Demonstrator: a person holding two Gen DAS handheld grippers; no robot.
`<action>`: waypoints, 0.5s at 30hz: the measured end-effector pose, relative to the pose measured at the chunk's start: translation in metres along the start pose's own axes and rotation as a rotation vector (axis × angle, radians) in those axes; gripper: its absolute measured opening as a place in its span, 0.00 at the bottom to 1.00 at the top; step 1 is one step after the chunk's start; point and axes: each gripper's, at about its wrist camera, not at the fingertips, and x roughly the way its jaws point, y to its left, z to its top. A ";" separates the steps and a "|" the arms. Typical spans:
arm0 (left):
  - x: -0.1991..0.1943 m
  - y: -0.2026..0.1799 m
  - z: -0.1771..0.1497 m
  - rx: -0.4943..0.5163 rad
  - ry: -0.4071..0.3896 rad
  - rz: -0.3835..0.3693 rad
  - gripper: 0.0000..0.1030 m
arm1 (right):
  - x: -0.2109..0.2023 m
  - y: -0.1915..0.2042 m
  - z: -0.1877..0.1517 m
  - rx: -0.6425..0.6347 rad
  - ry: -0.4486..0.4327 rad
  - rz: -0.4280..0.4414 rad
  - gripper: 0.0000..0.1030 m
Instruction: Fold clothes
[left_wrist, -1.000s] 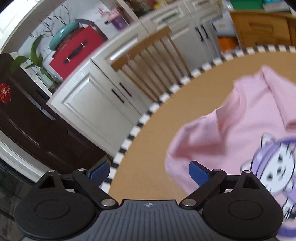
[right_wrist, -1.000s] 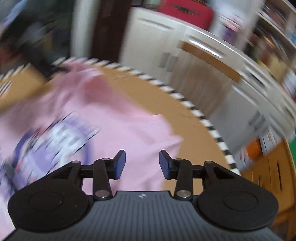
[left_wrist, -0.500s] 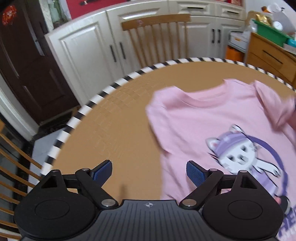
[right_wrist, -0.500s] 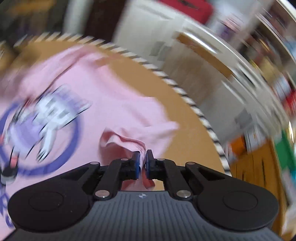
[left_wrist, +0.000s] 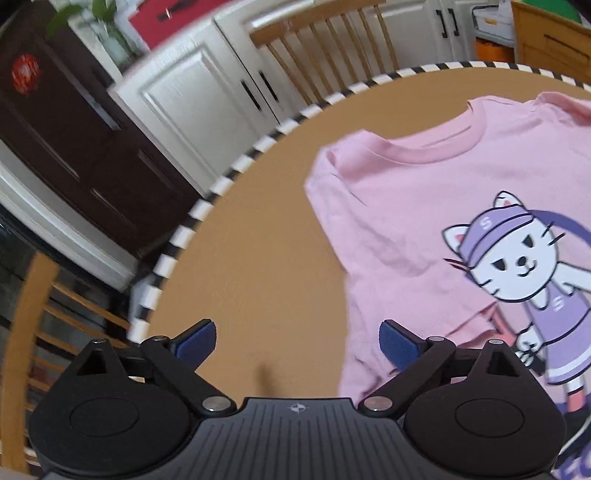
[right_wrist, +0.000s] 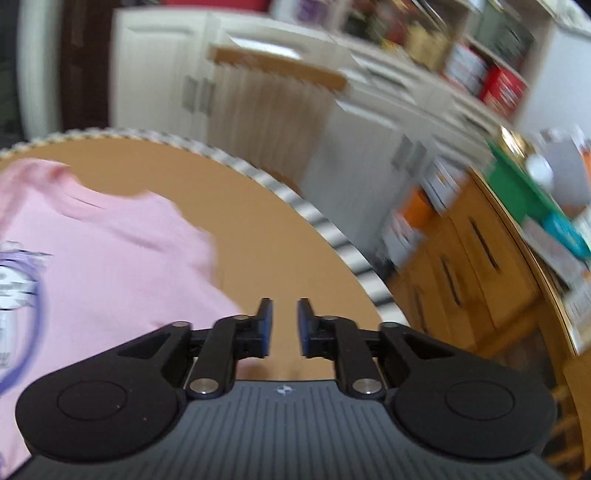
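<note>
A pink T-shirt (left_wrist: 424, 206) with a white cat print lies face up on the round brown table (left_wrist: 266, 266). Its collar points away from me and its left sleeve looks folded in over the body. My left gripper (left_wrist: 297, 338) hovers over bare table just left of the shirt's edge, jaws opening wide, nothing between them. In the right wrist view the shirt (right_wrist: 110, 258) lies to the left. My right gripper (right_wrist: 284, 325) is over bare table beside the shirt's right edge, its jaws opening with nothing between them.
The table rim (left_wrist: 207, 206) carries a black-and-white checked band. A wooden chair (left_wrist: 332, 48) stands at the far side, another chair (left_wrist: 26, 314) at the left. White cabinets (left_wrist: 192, 96) and a wooden dresser (right_wrist: 480, 266) surround the table.
My right gripper closed on a fold of the shirt's right side, then let it go and swung right onto bare table. My left gripper stayed open and drifted slightly beside the shirt.
</note>
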 end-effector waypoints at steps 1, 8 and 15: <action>0.003 0.000 0.002 -0.018 0.016 -0.023 0.94 | -0.001 0.009 0.002 -0.052 -0.024 0.018 0.42; 0.007 -0.008 0.003 -0.075 0.027 -0.037 0.84 | 0.052 0.058 -0.009 -0.422 0.106 -0.007 0.06; 0.012 0.025 0.001 -0.252 0.082 -0.171 0.56 | 0.048 -0.023 0.023 -0.062 0.086 0.043 0.06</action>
